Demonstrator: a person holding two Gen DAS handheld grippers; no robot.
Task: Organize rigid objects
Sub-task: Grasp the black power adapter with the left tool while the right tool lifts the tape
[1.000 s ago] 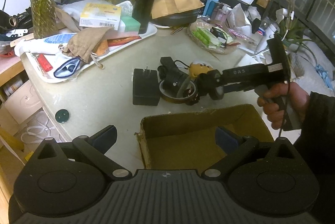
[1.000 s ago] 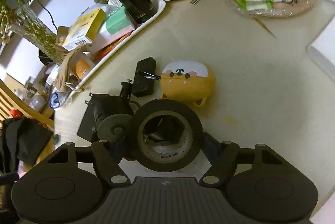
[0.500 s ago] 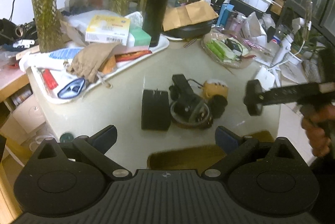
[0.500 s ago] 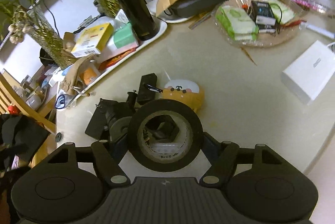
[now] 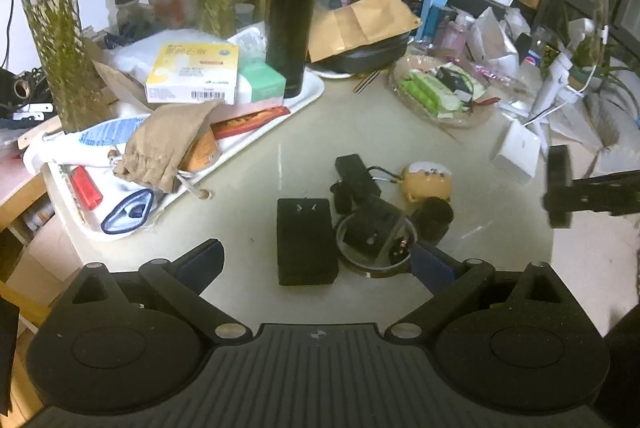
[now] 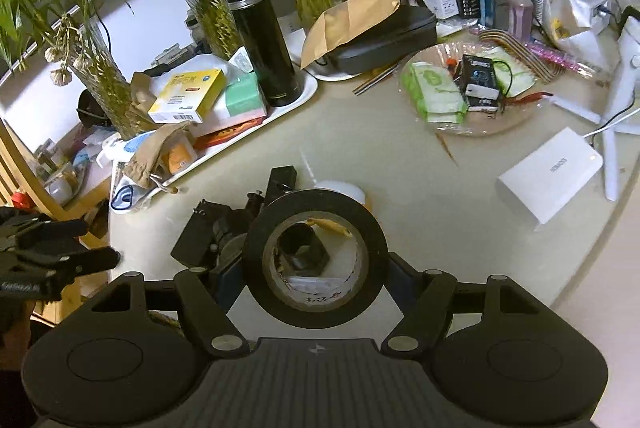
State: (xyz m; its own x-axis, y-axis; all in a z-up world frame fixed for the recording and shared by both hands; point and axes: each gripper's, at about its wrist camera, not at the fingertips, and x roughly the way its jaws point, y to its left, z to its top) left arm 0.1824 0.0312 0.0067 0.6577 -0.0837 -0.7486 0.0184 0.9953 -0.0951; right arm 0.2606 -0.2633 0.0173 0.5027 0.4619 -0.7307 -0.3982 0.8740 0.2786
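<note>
The right gripper (image 6: 316, 264) has its fingers clamped across the rim of a stiff, light black tape roll (image 6: 316, 258), above the worktop (image 6: 400, 179) at six o'clock; left gripper (image 5: 316, 260) fingers apart, empty.

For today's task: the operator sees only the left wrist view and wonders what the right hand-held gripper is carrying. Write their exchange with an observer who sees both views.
Operator: I see only a dark edge at that gripper. What is it?
Observer: A roll of black tape, pinched from both sides by the right hand-held gripper.
Operator: Is the roll empty inside?
Observer: Yes. A black cylinder on the table shows through its brown core.
Operator: And my own gripper, seen from there?
Observer: The left hand-held gripper is at the table's edge, open, with nothing between its fingers.
</note>
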